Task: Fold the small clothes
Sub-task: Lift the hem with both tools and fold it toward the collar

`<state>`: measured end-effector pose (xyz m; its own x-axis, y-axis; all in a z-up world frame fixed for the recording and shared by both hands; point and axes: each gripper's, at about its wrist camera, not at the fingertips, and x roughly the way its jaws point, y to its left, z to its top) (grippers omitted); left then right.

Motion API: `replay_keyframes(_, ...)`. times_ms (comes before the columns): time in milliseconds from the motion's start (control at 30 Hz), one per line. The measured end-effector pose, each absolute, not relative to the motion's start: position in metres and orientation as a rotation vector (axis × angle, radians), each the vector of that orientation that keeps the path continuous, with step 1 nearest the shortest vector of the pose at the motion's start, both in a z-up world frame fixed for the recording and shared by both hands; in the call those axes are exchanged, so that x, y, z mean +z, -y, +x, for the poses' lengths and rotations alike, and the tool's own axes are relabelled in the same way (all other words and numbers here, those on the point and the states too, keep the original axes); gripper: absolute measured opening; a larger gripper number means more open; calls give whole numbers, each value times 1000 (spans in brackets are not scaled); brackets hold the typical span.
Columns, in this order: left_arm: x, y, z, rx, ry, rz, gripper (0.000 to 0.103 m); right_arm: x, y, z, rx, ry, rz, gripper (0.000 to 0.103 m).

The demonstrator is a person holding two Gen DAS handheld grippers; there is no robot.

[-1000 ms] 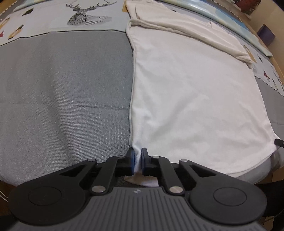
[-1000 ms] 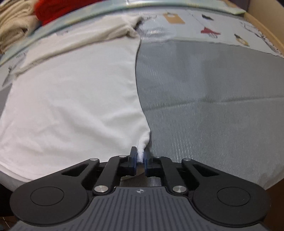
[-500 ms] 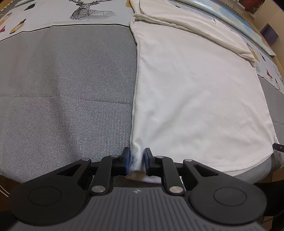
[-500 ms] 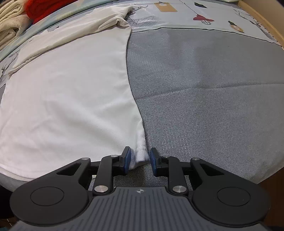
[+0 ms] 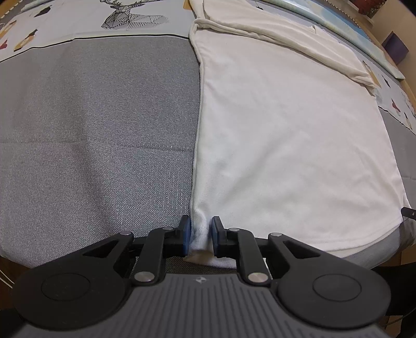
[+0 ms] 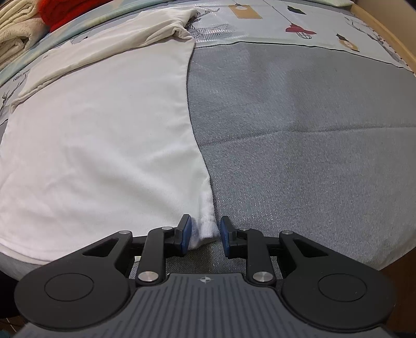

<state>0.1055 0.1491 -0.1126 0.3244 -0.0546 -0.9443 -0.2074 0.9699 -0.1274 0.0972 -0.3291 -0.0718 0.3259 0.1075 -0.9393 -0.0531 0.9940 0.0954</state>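
A white T-shirt [image 5: 286, 124] lies flat on the grey bed cover [image 5: 98, 124], its sleeves folded across the far end. In the left wrist view the shirt's near left hem corner sits slack between the blue pads of my left gripper [image 5: 200, 232], which stands slightly open. In the right wrist view the same shirt [image 6: 98, 124] fills the left half, and its near right hem corner [image 6: 205, 228] lies between the parted pads of my right gripper [image 6: 205, 235]; the right pad is clear of the cloth. The tip of the other gripper [image 5: 408, 212] peeks in at the right edge.
The bed's near edge runs just under both grippers. A printed sheet with a deer drawing [image 5: 124, 18] covers the far end. Folded cream and red clothes [image 6: 31, 18] are stacked at the far left in the right wrist view. A wooden bed frame [image 6: 384, 28] borders the right.
Both grippers were shut on the shirt's hem corners a second ago; both have since parted their pads and let the corners drop onto the bed. Neither hand has shifted much.
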Motion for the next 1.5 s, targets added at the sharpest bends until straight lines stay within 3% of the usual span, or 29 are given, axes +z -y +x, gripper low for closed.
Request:
replay_keyframes(200,-113,-147,106,90,-1241,-227,13,-72,328,97,106,-1231,49,24)
replay_keyframes(267,-112,-147,105,84,-1234,-226,8,-72,327,96,110,-1227,51,8)
replay_keyframes(900,-113,-146,106,76,-1249,-212,9,-71,325,98,122,-1222,34,12)
replay_keyframes(1200,-112,-144,105,69,-1233,-204,7,-68,326,96,127,-1199,47,7)
replay_keyframes(1500,-60,-142,89,-10,-1118,-229,6,-17,342,94,183,-1050,169,6)
